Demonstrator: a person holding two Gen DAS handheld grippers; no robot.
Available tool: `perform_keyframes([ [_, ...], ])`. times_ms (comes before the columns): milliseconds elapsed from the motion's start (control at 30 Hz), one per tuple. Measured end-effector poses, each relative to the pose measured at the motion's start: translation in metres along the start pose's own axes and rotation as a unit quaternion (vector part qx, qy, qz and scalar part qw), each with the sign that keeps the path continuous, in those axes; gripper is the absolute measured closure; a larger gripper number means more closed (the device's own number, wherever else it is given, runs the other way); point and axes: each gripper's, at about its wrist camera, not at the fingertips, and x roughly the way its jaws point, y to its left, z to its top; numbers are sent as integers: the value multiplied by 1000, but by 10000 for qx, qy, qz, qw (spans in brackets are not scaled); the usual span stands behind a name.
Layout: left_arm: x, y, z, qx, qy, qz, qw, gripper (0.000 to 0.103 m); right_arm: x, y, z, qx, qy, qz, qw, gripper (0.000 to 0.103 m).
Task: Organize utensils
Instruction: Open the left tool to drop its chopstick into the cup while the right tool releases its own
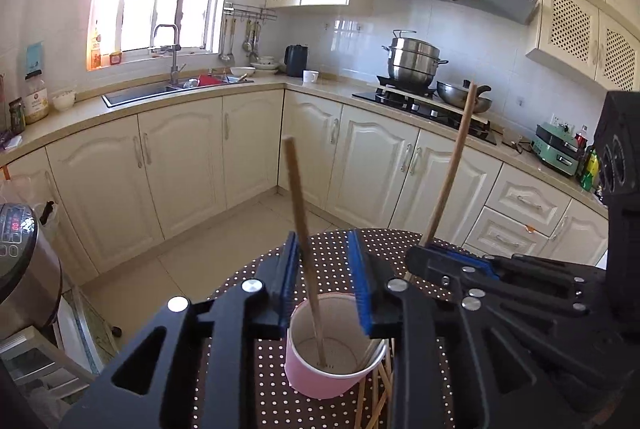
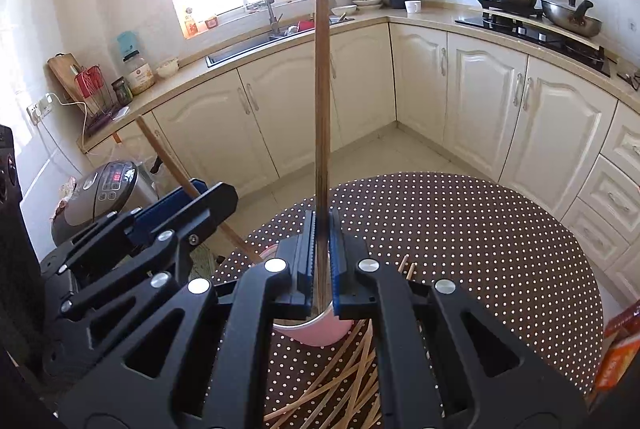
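Here, the left gripper has its ribbed blue pads spread apart, and a slim wooden chopstick leans loose between them without touching either, its lower end resting inside the round pink paper cup just below the fingertips. The right gripper pinches a second, upright wooden chopstick tightly between its pads, directly above the same cup's rim. More pale chopsticks lie scattered beneath the fingers on the round brown polka-dot table, whose curved far edge lies well beyond both fingertips.
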Motion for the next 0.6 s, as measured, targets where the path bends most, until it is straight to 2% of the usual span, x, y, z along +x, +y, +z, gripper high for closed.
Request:
perform_keyframes([
  [67,-1,1,-1,-15,36,2,10000,77,1,0,-2,18,33,2,10000,96],
  [233,-5,5,-3,-29,84,89,9999,64,5,0,-7,95,126,49,9999,96],
  [600,-13,10,-11,6,282,174,9994,56,2,1,-13,204,302,51,9993,95],
])
